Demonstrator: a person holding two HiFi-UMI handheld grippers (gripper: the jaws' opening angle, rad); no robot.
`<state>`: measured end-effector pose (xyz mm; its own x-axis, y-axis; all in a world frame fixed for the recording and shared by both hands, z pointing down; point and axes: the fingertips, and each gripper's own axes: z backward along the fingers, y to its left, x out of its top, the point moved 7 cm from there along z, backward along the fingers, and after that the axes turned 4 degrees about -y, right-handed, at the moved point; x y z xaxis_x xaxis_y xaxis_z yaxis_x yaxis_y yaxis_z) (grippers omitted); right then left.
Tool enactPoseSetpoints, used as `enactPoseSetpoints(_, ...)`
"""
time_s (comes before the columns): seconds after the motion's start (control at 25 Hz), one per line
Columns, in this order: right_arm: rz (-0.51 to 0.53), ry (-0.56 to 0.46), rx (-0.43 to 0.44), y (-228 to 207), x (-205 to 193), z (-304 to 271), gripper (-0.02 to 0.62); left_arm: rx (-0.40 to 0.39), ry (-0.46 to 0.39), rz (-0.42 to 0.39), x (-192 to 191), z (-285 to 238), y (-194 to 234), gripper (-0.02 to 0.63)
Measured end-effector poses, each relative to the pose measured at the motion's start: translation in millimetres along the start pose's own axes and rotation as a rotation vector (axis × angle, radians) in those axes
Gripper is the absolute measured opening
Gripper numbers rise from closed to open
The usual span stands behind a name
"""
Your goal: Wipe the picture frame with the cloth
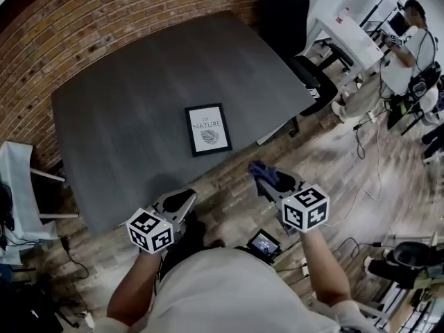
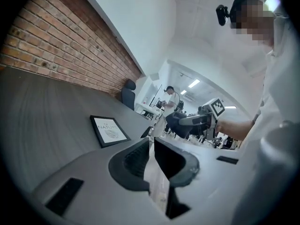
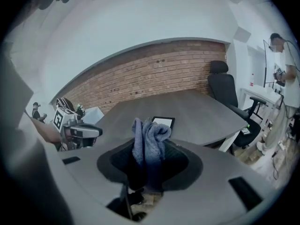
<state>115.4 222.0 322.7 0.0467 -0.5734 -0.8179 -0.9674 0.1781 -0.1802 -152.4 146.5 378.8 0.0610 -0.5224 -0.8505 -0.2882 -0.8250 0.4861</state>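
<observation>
Now right tongs (image 3: 149,150) grip the cloth (image 3: 151,132); left tongs (image 2: 151,146) closed, empty.

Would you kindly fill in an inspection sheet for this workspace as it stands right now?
Surface: dark grey table, no spills seen.
Job's things: picture frame lies flat, face up, near the table's front edge; blue cloth is bunched in the right gripper.
Clutter: nothing seen on the table.
Grippers: left gripper shut and empty; right gripper shut on the cloth; both are over the floor, short of the table.
Cables: loose cables on the floor at the right.
Surroundings: brick wall, black office chair, a person at a white desk.
</observation>
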Motion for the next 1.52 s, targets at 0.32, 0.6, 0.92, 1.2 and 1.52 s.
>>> enactPoseSetpoints(0.32,0.099,0.096,-0.025,-15.2,39.8,-92.4,0.152,0.017,0.124,-0.009,-0.3,-29.5,74.5,0.147)
enactPoseSetpoints(0.6,0.175,0.164,-0.028,-24.9,63.3,-144.6,0.152,0.047,0.2,-0.035,-2.4,-50.4,108.4,0.155)
enactPoseSetpoints(0.92,0.307,0.26,0.043,-48.8,72.9,-216.6,0.152,0.152,0.325,-0.135,-18.9,-92.5,122.8,0.225)
enactPoseSetpoints(1.2,0.531,0.324,0.143,-49.8,88.4,-300.9,0.152,0.256,0.412,-0.165,-34.4,-124.0,136.3,0.225)
enactPoseSetpoints(1.52,0.813,0.377,0.207,-36.8,94.6,-364.0,0.152,0.318,0.473,-0.204,-43.1,-137.2,142.3,0.224)
